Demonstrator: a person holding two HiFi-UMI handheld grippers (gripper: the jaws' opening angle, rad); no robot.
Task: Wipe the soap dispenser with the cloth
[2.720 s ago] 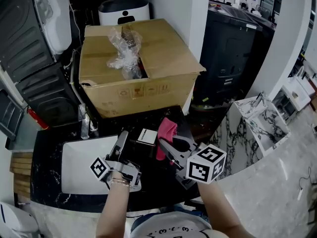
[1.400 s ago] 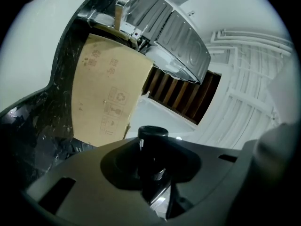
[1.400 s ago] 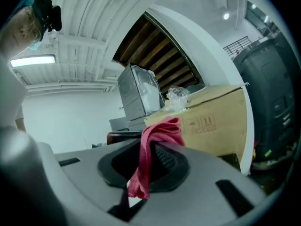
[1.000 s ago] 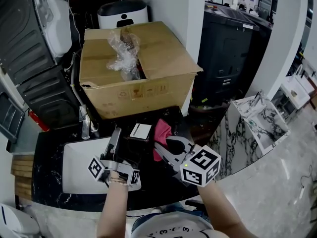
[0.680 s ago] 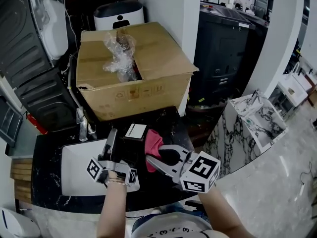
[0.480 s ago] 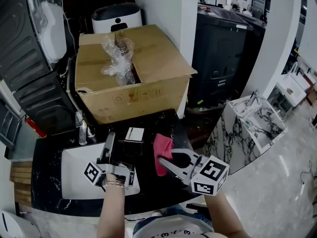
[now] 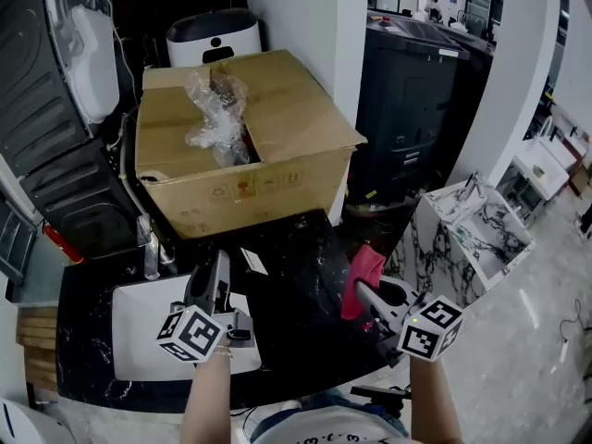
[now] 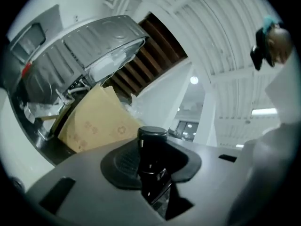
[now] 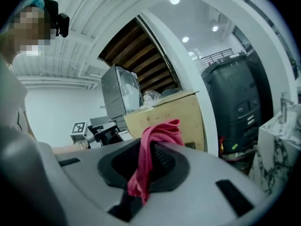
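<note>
Soap dispenser looks like a rigid dark bottle, smooth and probably slippery, and not heavy, I judge. Your left gripper is clamped narrowly on its body just below the cap, above the left half of the table beside the white basin. Keep your hold there. The cloth, soft and limp, hangs pinched in your right gripper near the table's right edge. At the far edge, an open cardboard box holds crumpled clear plastic.

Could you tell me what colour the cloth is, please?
The cloth is pinkish red, clearest in the right gripper view.
</note>
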